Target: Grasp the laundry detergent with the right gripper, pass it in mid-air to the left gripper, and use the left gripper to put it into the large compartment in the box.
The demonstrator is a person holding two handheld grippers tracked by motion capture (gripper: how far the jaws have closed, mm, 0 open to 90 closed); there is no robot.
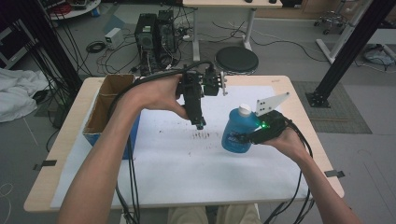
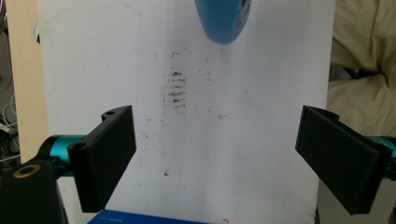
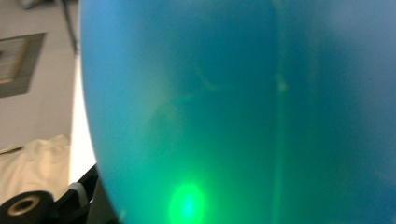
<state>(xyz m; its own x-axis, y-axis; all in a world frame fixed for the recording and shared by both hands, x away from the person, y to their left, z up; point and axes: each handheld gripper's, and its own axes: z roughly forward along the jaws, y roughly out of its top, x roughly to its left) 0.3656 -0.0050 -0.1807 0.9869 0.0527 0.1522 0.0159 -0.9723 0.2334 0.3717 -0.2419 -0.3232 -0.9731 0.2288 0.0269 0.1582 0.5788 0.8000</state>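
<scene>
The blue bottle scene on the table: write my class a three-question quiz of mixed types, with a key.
1. True or false: the blue bottle has a white cap.
2. Which gripper is at the bottle: (a) left gripper or (b) right gripper?
3. Fill in: the cardboard box sits at the table's ___ edge, as the high view shows it.

Key: 1 true; 2 b; 3 left.

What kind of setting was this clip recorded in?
Most likely a robotics or data-collection lab, not a home: desktop computer towers with loose cables on the floor, black aluminium framing, and a paper-covered work table with a person holding handheld grippers.
</scene>
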